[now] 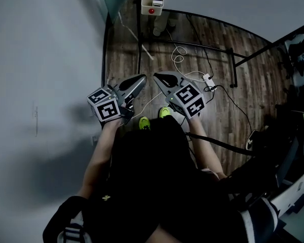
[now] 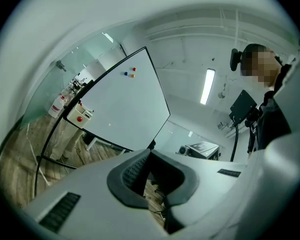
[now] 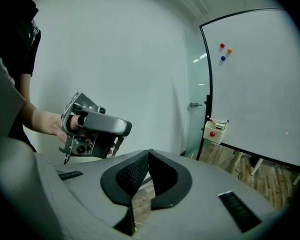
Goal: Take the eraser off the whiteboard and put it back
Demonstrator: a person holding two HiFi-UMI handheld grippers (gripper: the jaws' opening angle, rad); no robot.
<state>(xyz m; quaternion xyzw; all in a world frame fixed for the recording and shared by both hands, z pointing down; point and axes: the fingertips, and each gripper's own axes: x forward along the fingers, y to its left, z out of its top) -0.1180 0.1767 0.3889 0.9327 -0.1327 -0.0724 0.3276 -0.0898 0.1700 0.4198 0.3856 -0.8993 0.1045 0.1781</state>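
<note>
Right gripper [image 3: 150, 152] and left gripper [image 2: 150, 152] are both closed and empty, well apart from whiteboard [image 3: 260, 84]. Can't pick out eraser; probably in white holder box [image 3: 216, 130] on board's lower edge. Risk: reaching in with jaws closed likely knocks box or shoves eraser off instead of gripping. Power strip [image 1: 209, 80] and its cables on the floor could trip the person.

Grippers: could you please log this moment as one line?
left gripper: shut, empty | right gripper: shut, empty | whiteboard: ahead, not touched
</note>
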